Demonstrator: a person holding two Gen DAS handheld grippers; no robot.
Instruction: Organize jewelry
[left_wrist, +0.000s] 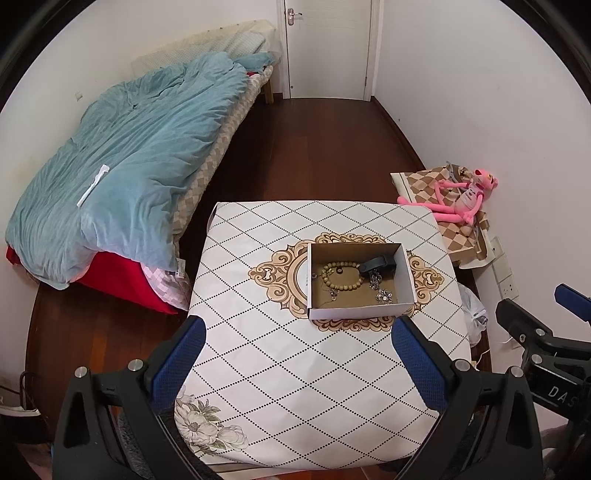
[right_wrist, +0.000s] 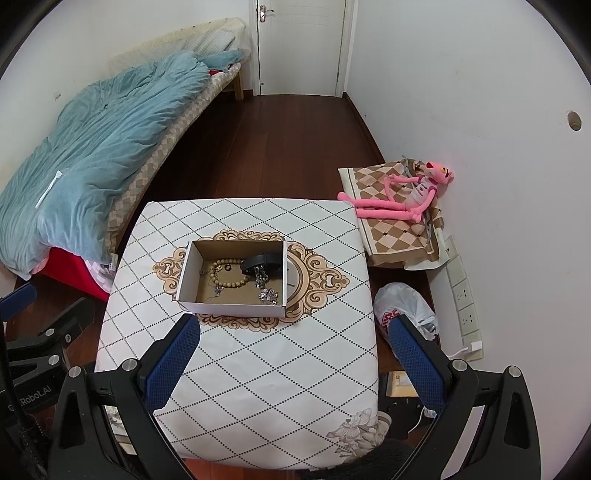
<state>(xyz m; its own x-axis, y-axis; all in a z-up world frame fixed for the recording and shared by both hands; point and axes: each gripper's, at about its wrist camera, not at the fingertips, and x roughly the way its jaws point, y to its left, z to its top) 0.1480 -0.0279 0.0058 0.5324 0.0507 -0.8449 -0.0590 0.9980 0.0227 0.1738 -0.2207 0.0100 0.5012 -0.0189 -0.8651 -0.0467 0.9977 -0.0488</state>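
Note:
An open cardboard box (left_wrist: 354, 312) (right_wrist: 231, 308) sits at the middle of a small table (left_wrist: 295, 387) (right_wrist: 258, 369) with a diamond-patterned cloth. In the box lie a wooden bead bracelet (left_wrist: 341, 276) (right_wrist: 225, 275), a black band (left_wrist: 380, 264) (right_wrist: 262, 263), silver chains (left_wrist: 376, 282) (right_wrist: 260, 280) and small sparkly pieces (left_wrist: 385, 296) (right_wrist: 269, 295). My left gripper (left_wrist: 297, 328) is open and empty, held above the table's near half. My right gripper (right_wrist: 295, 326) is open and empty, also short of the box.
A bed with a teal quilt (left_wrist: 129, 166) (right_wrist: 92, 147) stands left of the table. A pink plush toy (left_wrist: 461, 195) (right_wrist: 406, 195) lies on a checkered cloth at the right wall. A plastic bag (right_wrist: 406, 306) sits on the floor by wall sockets (right_wrist: 465, 295).

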